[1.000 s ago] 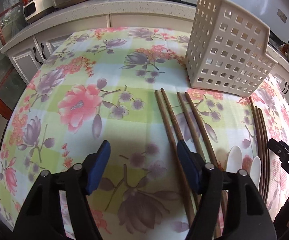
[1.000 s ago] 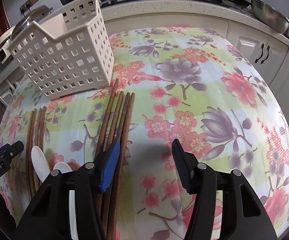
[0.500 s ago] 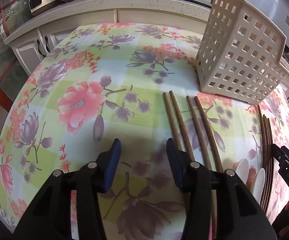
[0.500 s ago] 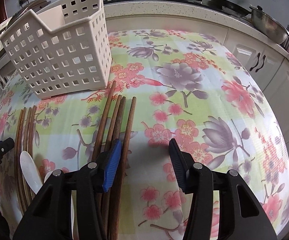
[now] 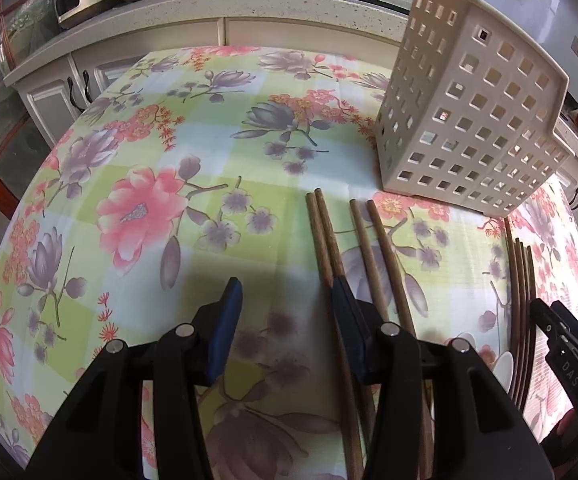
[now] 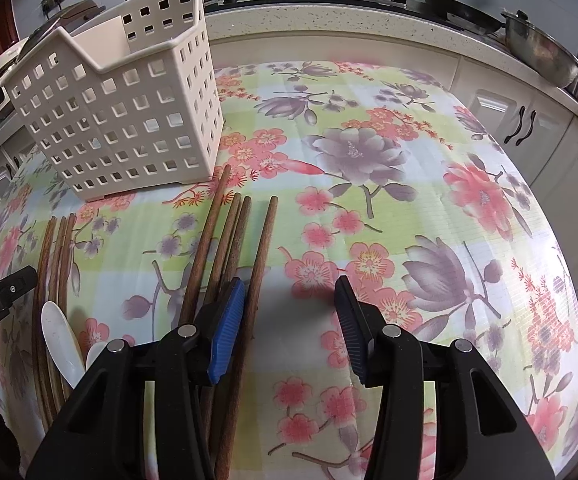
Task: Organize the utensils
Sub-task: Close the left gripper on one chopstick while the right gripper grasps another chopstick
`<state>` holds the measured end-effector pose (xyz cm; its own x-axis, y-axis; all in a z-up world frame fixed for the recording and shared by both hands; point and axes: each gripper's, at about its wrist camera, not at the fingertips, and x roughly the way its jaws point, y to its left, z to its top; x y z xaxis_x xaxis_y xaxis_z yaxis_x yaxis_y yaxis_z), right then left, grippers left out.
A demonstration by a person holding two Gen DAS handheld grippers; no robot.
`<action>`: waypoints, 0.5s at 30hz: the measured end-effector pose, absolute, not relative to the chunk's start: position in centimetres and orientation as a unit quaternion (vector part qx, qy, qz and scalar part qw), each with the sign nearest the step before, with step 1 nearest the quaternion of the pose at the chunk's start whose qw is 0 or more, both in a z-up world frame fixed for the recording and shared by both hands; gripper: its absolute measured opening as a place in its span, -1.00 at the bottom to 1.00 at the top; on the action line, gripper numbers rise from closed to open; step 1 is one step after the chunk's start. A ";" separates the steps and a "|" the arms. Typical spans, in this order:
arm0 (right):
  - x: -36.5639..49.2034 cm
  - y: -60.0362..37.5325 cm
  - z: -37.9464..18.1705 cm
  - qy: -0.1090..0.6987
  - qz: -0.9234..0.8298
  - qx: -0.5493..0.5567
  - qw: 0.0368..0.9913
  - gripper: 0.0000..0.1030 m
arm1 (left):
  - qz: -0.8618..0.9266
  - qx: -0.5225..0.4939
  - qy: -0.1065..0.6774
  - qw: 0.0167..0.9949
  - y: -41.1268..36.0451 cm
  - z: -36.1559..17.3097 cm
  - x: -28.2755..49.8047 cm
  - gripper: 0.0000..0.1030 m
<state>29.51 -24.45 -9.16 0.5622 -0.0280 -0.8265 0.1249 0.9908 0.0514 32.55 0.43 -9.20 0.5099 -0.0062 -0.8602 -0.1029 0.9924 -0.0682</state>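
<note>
A cream plastic caddy, its walls pierced with rows of square holes and its rim stepped, stands upright on the worktop, which is covered by a glossy floral cloth in pink, mauve and pale green checks. Just before it lie four slim round brown wooden chopsticks, roughly parallel, and well to their right a second bundle of chopsticks fanned slightly at the tips. Between the two bundles rest white spoons, smooth and probably ceramic or plastic; I cannot tell which. Behind runs a speckled stone counter with white cabinet doors, a hob and metal pots.

The left hand-held gripper is spread apart and empty, its right blue pad over the nearest chopstick. The right hand-held gripper is likewise spread wide, grasping nothing, its left pad above the second bundle.
</note>
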 end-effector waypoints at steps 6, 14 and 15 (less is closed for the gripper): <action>29.5 -24.5 -9.1 0.466 -0.043 0.052 0.882 -0.14 | 0.029 -0.040 0.495 0.868 0.0 -9.4 32.4 -0.15; 29.4 -24.0 -9.2 0.461 -0.049 0.036 0.885 -0.16 | 0.011 0.007 0.488 0.873 -1.0 -9.4 32.0 -0.79; 29.4 -24.0 -9.2 0.460 -0.049 0.037 0.886 -0.16 | 0.008 0.010 0.488 0.873 -1.1 -9.4 32.0 -0.80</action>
<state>29.43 -23.99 -9.17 0.5722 -0.0528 -0.8184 0.1215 0.9924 0.0208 32.00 -1.11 -9.41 0.5240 0.0249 -0.8514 -0.0047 0.9996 0.0264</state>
